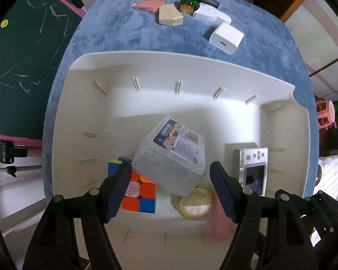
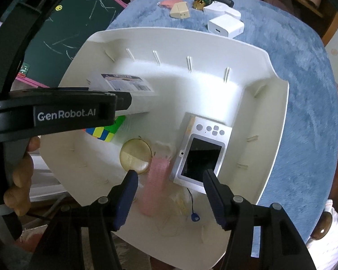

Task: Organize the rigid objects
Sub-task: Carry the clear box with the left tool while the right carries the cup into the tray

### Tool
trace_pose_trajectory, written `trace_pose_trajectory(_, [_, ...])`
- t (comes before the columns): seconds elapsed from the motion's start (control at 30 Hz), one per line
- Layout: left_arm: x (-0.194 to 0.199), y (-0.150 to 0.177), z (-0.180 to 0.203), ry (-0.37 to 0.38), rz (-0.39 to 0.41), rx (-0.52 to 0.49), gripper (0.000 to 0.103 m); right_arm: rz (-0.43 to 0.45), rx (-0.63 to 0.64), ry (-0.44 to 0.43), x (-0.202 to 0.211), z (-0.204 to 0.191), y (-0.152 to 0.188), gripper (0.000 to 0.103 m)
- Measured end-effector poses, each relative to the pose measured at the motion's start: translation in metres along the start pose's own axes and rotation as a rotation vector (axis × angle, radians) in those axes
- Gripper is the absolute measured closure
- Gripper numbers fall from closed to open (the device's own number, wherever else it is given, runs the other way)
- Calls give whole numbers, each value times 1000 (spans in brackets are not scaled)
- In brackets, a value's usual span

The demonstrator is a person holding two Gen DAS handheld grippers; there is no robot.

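Left gripper [image 1: 170,193] jaws hang part open above the white bin [image 1: 191,58], no pad contact visible. The clear lidded box [image 1: 169,155] sits tilted between and just beyond them, leaning on the Rubik's cube [image 1: 142,193] under the left jaw. The gold round tin [image 1: 195,204] lies near the right jaw, the silver digital camera [image 1: 254,168] outside it.

Right gripper [image 2: 170,200] jaws also part open, holding nothing; a blurred pink comb-like piece [image 2: 155,186] lies loose between them.

Judgement: both items look released; lift straight up so the jaws clear the tilted box, then go for the leftovers.

Far beyond the bin, on the blue surface [image 1: 124,22]: white charger [image 1: 226,38], beige block [image 1: 169,14].

Only the right view shows the pink piece sharply, plus a blue-tagged cord [image 2: 195,217] and the person's hand [image 2: 20,180] on the left tool.
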State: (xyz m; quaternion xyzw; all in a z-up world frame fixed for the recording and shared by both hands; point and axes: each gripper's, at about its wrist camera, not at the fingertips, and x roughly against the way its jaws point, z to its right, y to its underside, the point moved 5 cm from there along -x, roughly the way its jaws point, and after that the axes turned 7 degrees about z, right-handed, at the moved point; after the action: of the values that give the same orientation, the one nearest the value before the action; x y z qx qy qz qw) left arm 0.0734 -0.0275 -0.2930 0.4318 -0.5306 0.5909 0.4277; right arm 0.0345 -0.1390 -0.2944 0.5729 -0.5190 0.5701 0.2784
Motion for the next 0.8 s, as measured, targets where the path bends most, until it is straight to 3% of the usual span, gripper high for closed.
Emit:
trace_pose_trajectory(0.4, [17, 2, -1, 24, 30, 20, 28, 27, 10, 3, 1, -6, -5, 42])
trace_pose_trajectory(0.8, [51, -13, -1, 83, 110, 33, 28, 103, -10, 22, 19, 0, -16, 42])
